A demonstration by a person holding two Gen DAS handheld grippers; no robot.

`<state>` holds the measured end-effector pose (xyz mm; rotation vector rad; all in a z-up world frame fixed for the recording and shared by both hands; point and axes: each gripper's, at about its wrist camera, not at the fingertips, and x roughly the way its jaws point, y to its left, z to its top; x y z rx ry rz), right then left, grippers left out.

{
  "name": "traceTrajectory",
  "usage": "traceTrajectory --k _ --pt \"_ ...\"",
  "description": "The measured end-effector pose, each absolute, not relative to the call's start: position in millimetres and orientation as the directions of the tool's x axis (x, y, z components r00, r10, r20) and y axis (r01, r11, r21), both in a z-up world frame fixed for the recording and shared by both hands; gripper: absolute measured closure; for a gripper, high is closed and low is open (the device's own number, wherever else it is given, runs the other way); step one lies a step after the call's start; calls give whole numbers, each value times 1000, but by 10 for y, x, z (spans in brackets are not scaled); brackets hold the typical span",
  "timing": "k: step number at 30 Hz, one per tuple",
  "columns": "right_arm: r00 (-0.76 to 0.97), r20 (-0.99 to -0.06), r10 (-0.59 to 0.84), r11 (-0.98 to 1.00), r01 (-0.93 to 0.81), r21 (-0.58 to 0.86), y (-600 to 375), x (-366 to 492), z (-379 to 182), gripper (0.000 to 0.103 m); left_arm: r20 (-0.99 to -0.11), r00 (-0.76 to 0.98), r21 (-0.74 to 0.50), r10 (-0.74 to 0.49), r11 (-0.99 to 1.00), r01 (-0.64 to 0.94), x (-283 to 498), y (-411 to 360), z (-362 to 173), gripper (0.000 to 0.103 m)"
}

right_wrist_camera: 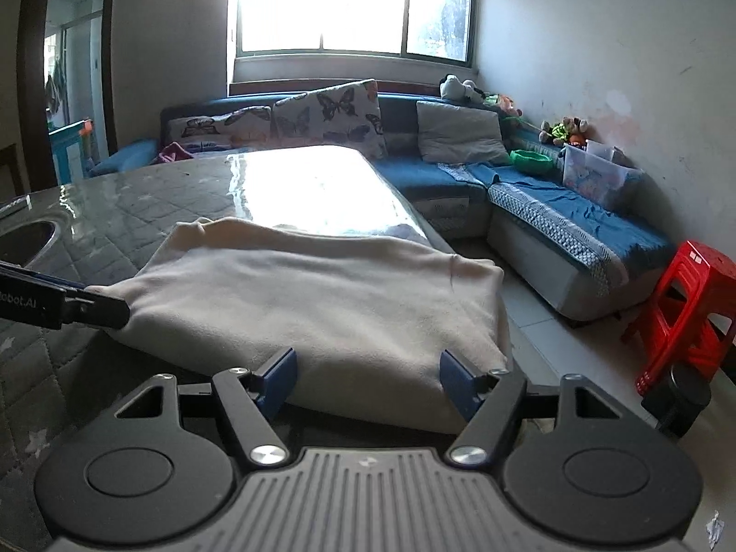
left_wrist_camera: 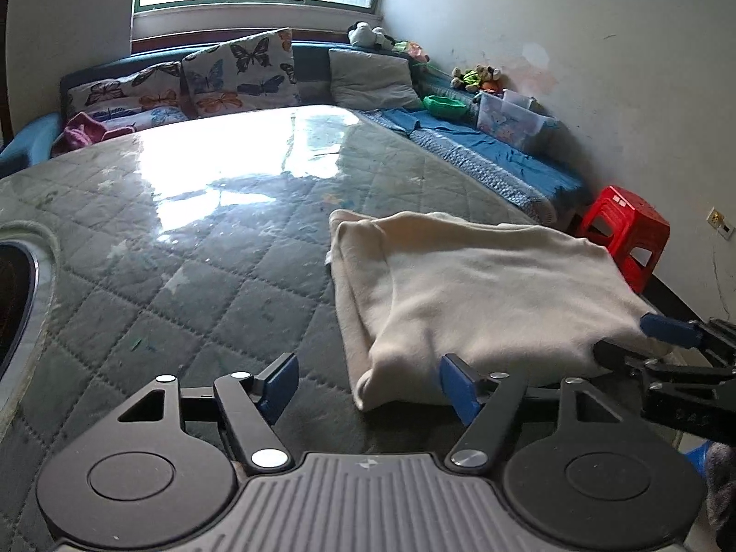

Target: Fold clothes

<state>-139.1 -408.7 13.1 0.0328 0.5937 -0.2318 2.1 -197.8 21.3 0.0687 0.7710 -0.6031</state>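
Jaws on both units stand apart, nothing pinched: left hand-held gripper (left_wrist_camera: 365,384) straddles the near-left corner of the folded cream garment (left_wrist_camera: 469,294), right hand-held gripper (right_wrist_camera: 365,384) sits at its near edge by the right corner. Garment lies on the quilted counter (left_wrist_camera: 184,276), right side at the counter's edge. Risk: a finger catching the top layer on pull-back would drag the fold open or tip the bundle floorward. Count: two grippers, one garment, one red stool (right_wrist_camera: 685,308).
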Motion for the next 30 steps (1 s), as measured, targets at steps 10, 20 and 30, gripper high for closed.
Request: traceTrajectory --k 10,20,30 --pt "808 -562 -178 978 206 -14 -3984 -1383 160 18 -691 564 -134 -451 847 514 -13 -1862 187 14" --pt "803 -576 -153 982 187 -1 -3869 -1456 163 9 -705 577 -107 -411 867 486 -44 -1736 134 2" --pt "795 -592 -133 986 167 4 -3720 -1482 135 5 -711 603 -85 -362 895 437 -33 -1555 123 0"
